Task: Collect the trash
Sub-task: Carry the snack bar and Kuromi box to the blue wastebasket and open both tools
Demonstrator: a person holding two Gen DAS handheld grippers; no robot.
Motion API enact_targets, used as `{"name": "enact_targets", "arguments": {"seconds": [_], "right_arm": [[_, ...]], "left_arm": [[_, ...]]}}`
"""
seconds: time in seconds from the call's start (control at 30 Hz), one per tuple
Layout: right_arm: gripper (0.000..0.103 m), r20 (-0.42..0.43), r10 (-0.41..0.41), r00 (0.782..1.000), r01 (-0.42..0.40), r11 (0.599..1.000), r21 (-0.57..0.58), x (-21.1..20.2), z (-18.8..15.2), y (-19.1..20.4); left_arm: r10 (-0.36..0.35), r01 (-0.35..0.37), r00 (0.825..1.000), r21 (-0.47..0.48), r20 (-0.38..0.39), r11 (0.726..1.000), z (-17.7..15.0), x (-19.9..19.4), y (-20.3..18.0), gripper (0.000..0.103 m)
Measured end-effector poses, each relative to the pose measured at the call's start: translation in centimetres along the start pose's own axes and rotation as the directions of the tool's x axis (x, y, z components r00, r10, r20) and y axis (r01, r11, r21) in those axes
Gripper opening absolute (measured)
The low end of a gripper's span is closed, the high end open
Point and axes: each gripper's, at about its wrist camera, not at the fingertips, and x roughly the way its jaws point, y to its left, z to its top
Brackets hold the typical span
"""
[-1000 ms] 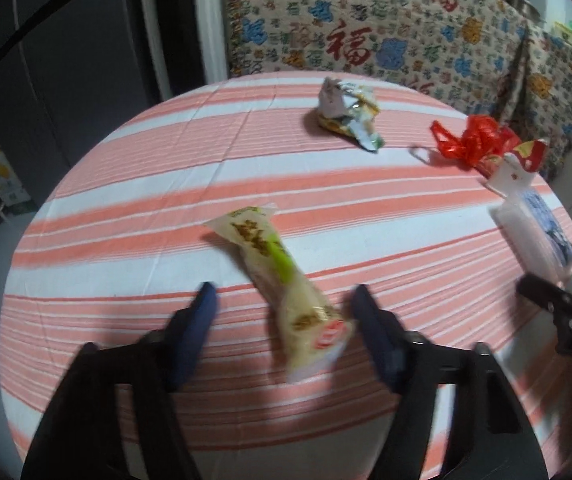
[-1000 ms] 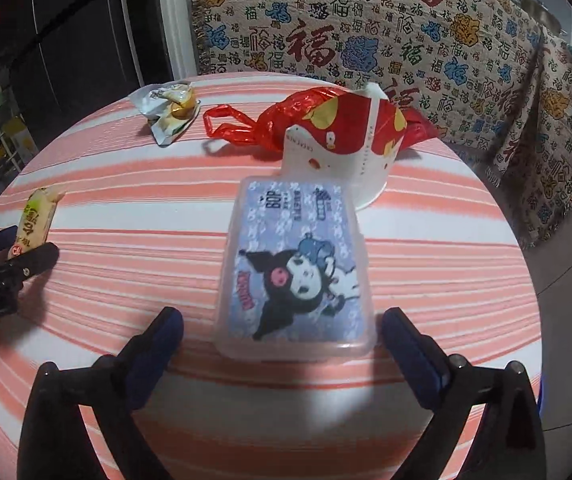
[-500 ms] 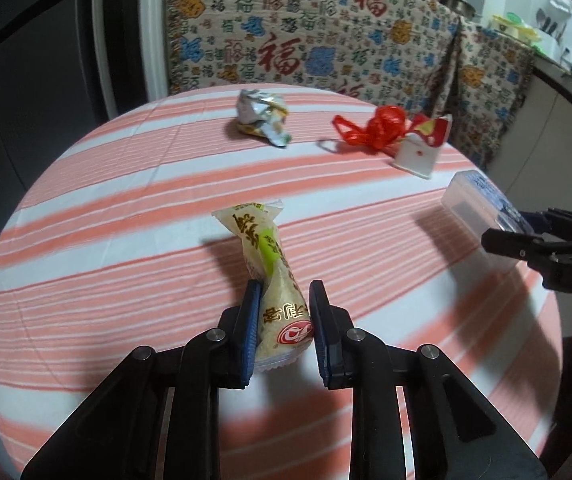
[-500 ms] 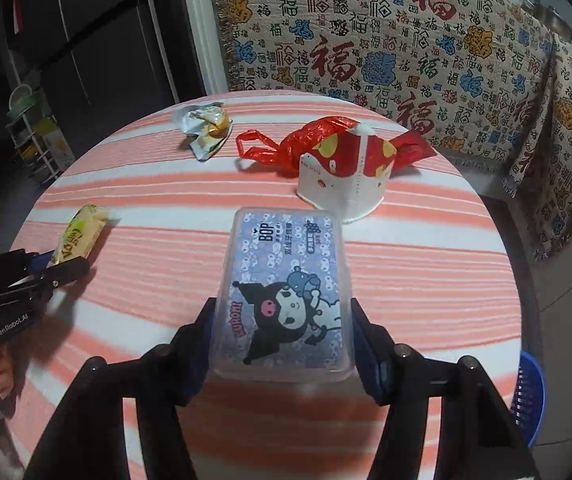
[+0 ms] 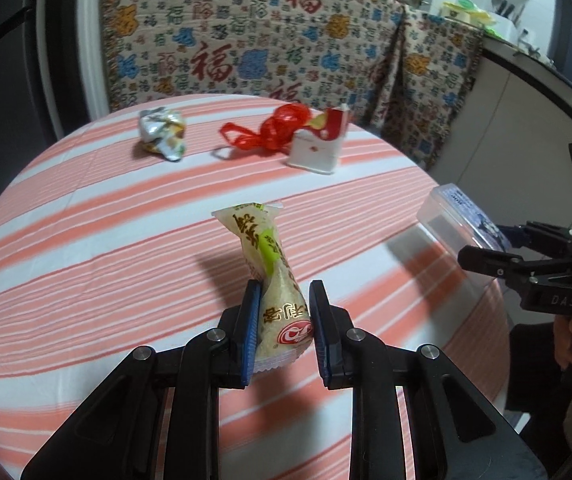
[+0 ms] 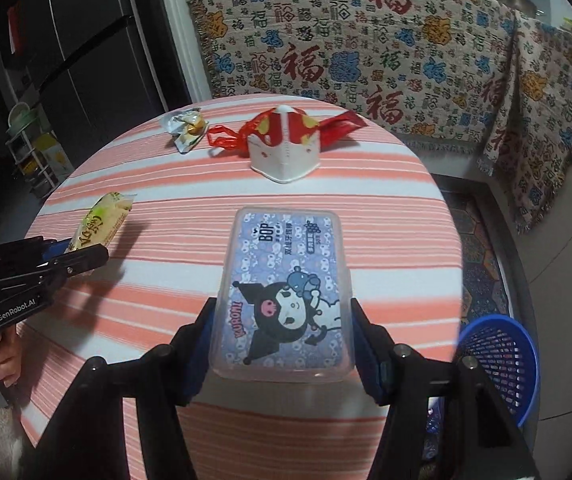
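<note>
left claw [image 5: 282,320] clenched on yellow-green snack packet [image 5: 274,276] | right claw [image 6: 282,344] grasping cartoon-printed clear box [image 6: 286,292]

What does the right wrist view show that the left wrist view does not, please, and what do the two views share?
Only the right wrist view shows the blue basket on the floor beside the table and the cartoon lid of the plastic box, gripped by the right tongs. Only the left wrist view shows the left tongs from behind, shut on the yellow snack packet, and the kitchen counter. Both show the striped tablecloth, the crumpled wrapper, the red bag and the white carton.
</note>
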Motion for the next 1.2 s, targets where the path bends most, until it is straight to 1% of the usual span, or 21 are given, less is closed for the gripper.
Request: {"name": "enact_targets", "arguments": {"seconds": [0.13, 0.23, 0.33, 0.5, 0.73, 0.87, 1.03, 1.2], "right_arm": [[0.062, 0.007, -0.010, 1.000, 0.010, 0.999, 0.039, -0.9, -0.9, -2.3], [0.062, 0.020, -0.019, 1.000, 0.018, 0.998, 0.066, -1.8, -1.6, -3.9], [0.062, 0.032, -0.032, 0.999, 0.029, 0.995, 0.099, -2.9, -2.0, -6.0], [0.062, 0.057, -0.084, 0.995, 0.073, 0.983, 0.166, -5.1, -2.7, -10.6], [0.062, 0.067, -0.202, 0.977, 0.178, 0.949, 0.260, -8.3, -3.8, -18.2], [0.062, 0.044, -0.258, 0.965, 0.233, 0.924, 0.302, -9.3, -4.6, -23.0], [0.062, 0.012, -0.293, 0.956, 0.273, 0.906, 0.324, -9.4, -5.6, -27.4], [0.062, -0.011, -0.299, 0.954, 0.283, 0.889, 0.360, -8.6, -6.7, -30.9]], "left_arm": [[-0.032, 0.032, 0.999, 0.019, -0.005, 0.999, 0.4, 0.3, -2.3, 0.023], [-0.054, 0.054, 0.998, 0.053, -0.011, 0.997, 0.9, 0.7, -4.8, 0.023], [-0.091, 0.092, 0.996, 0.092, -0.019, 0.991, 1.7, 1.1, -7.5, 0.023], [-0.152, 0.155, 0.988, 0.145, -0.028, 0.977, 3.3, 1.9, -12.1, 0.023], [-0.263, 0.269, 0.963, 0.215, -0.054, 0.939, 6.3, 4.3, -20.0, 0.023], [-0.329, 0.341, 0.940, 0.224, -0.088, 0.913, 7.9, 7.0, -24.4, 0.023], [-0.361, 0.379, 0.925, 0.238, -0.117, 0.894, 9.0, 10.3, -28.2, 0.023], [-0.366, 0.393, 0.919, 0.257, -0.146, 0.883, 9.1, 12.9, -31.2, 0.023]]}}
